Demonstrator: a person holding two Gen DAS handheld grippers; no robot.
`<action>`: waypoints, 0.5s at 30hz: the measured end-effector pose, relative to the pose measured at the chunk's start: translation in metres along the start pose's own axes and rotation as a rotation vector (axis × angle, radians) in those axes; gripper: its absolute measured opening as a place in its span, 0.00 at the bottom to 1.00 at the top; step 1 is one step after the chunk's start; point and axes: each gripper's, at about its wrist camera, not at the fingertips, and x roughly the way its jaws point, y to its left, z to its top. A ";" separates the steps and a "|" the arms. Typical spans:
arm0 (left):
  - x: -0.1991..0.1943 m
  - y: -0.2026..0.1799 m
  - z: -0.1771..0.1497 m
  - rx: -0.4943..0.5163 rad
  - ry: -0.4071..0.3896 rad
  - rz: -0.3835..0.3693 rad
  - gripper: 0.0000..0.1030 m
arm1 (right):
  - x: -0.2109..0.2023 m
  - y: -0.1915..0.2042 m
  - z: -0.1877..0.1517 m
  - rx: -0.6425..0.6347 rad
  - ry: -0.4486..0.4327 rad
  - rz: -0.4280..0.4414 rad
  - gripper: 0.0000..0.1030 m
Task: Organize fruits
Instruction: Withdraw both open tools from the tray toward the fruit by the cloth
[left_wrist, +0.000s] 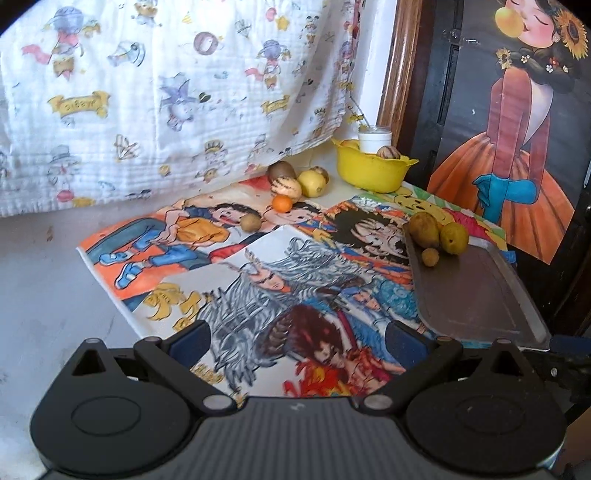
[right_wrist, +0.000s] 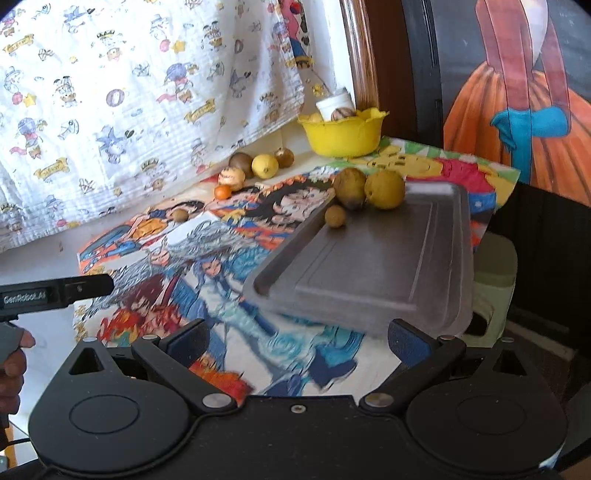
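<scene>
Three fruits (right_wrist: 364, 192) at tray's (right_wrist: 388, 266) far end, both claws spread.

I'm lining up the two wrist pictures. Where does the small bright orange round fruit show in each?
Left wrist: the small bright orange round fruit lies upper middle, on the cartoon posters, just below the fruit cluster.
Right wrist: it lies left of centre, below the striped fruit.
Shared landmark: the yellow plastic bowl, up and to the right of it in both.

Three fruits (right_wrist: 364, 194) on tray's (right_wrist: 373, 273) far end, bowl (right_wrist: 341, 134) behind, loose fruits (right_wrist: 255, 168) left
</scene>
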 end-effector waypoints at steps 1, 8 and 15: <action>0.000 0.002 -0.001 -0.001 0.006 0.005 1.00 | 0.000 0.003 -0.003 0.001 0.009 0.000 0.99; 0.004 0.016 -0.008 -0.020 0.038 0.043 1.00 | -0.003 0.017 -0.013 -0.029 0.025 0.023 0.99; 0.003 0.024 -0.009 -0.026 0.052 0.077 1.00 | 0.001 0.033 -0.010 -0.079 0.037 0.069 0.99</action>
